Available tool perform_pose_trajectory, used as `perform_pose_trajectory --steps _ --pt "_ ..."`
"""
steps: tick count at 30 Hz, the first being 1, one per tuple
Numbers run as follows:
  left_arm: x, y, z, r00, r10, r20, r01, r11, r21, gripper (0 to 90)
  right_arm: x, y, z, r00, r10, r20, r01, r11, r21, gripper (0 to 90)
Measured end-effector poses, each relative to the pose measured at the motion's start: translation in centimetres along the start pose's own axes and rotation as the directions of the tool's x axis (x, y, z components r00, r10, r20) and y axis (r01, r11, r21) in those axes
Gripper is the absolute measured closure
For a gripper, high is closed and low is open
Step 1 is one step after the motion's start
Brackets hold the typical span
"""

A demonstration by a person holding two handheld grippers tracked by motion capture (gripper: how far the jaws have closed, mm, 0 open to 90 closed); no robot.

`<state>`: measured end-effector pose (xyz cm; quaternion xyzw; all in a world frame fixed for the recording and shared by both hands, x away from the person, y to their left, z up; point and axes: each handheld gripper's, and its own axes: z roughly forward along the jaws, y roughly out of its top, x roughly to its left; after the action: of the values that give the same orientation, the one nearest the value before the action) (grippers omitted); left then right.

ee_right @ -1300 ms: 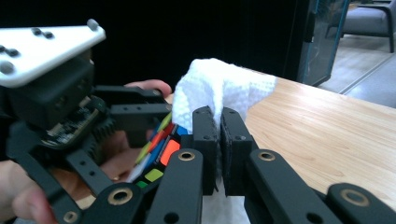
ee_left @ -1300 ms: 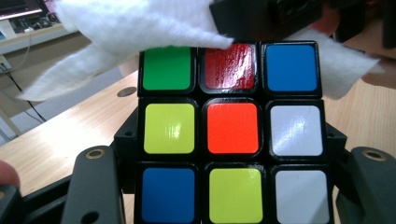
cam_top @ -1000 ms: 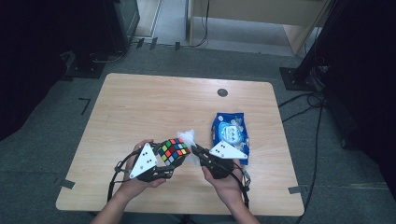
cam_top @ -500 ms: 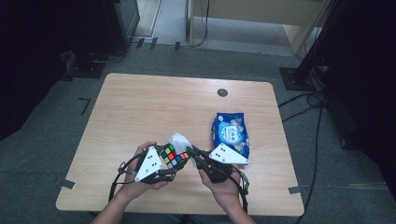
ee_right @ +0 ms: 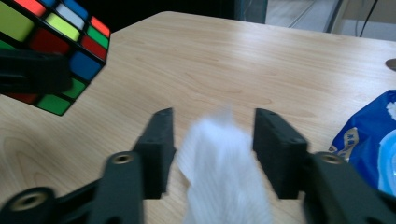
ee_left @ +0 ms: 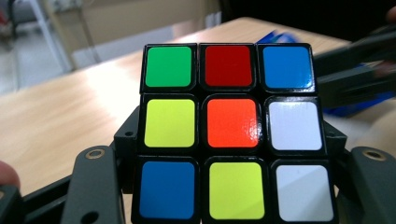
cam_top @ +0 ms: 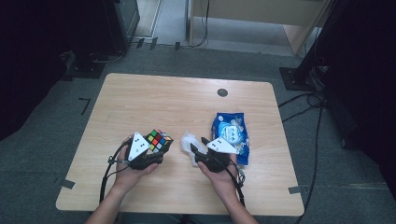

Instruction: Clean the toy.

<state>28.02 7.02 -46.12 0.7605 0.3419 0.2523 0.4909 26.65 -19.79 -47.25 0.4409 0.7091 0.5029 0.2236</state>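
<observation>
My left gripper (cam_top: 158,150) is shut on a scrambled colour cube (cam_top: 159,139), held just above the table's front left. In the left gripper view the cube (ee_left: 229,130) sits squeezed between the jaws. My right gripper (cam_top: 198,148) hovers to the cube's right. Its jaws have just been opening. A white wipe (ee_right: 219,172), blurred, hangs between the spread pads (ee_right: 159,149) with a gap on each side. Seen from above, the wipe (cam_top: 188,141) lies at the right gripper's tips. The cube (ee_right: 51,46) also shows at the upper left of the right gripper view.
A blue packet of wipes (cam_top: 231,135) lies on the wooden table (cam_top: 187,102) just right of my right hand, its edge (ee_right: 369,135) close to the right jaw. A dark round grommet (cam_top: 222,92) sits at the back. Dark stands and cables surround the table.
The hands have drawn apart: the cube went left and the wipe came off it. The right gripper sank toward the table, and the wipe now sits loose.
</observation>
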Motion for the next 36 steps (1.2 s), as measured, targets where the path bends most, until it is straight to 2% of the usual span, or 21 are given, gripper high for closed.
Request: perform_pose_trajectory --steps 3,7,11,14,19,23,25,29,31,33,36 --pt "0.6 -0.3 0.5 0.9991 -0.022 -0.035 0.023 0.9989 0.040 33.9 -0.4 0.2 -0.4 0.9996 0.023 0.015 -0.023 1.000 -0.008 35.4" --pt "1.6 -1.0 1.4 0.9948 -0.073 -0.071 0.079 0.9922 0.097 33.9 -0.8 0.3 -0.9 0.9992 0.033 0.021 -0.033 0.999 0.006 28.6" --pt "2.6 -1.6 2.6 0.9884 -0.098 -0.117 0.117 0.9777 0.174 33.9 -1.0 0.1 -1.1 0.9987 0.044 0.025 -0.045 0.999 0.017 28.0" --pt "3.3 -1.9 3.4 0.9831 -0.123 -0.136 0.152 0.9622 0.226 33.9 -0.9 0.0 -1.3 0.9988 0.043 0.026 -0.043 0.999 0.017 28.2" --pt "4.1 -2.2 4.4 0.9723 -0.144 -0.184 0.190 0.9463 0.262 33.9 -0.7 -0.3 -1.6 0.9996 0.025 0.014 -0.026 0.999 0.019 27.8" --pt "4.2 -2.4 5.2 0.9643 -0.138 -0.226 0.202 0.9363 0.287 33.9 -0.6 -0.5 -2.0 0.9996 0.022 0.020 -0.022 1.000 0.019 27.5" --pt "4.1 -2.6 5.5 0.9629 -0.130 -0.236 0.201 0.9305 0.306 33.9 -0.7 -0.6 -2.1 0.9994 0.021 0.026 -0.021 1.000 0.021 27.1" --pt "3.8 -2.5 5.7 0.9600 -0.116 -0.255 0.194 0.9326 0.305 33.8 -0.8 -0.6 -2.2 0.9992 0.022 0.034 -0.023 0.999 0.025 26.5" --pt "3.8 -2.6 5.8 0.9557 -0.119 -0.269 0.198 0.9359 0.291 33.5 -0.8 -0.6 -2.2 0.9992 0.021 0.035 -0.022 0.999 0.023 26.3" --pt "4.0 -2.6 5.7 0.9545 -0.125 -0.271 0.204 0.9362 0.286 29.4 -0.8 -0.6 -2.3 0.9992 0.020 0.034 -0.020 0.999 0.025 26.2" --pt "3.9 -2.5 5.5 0.9583 -0.127 -0.256 0.201 0.9361 0.289 20.5 -0.7 -0.5 -2.2 0.9994 0.017 0.031 -0.017 0.999 0.027 25.9"
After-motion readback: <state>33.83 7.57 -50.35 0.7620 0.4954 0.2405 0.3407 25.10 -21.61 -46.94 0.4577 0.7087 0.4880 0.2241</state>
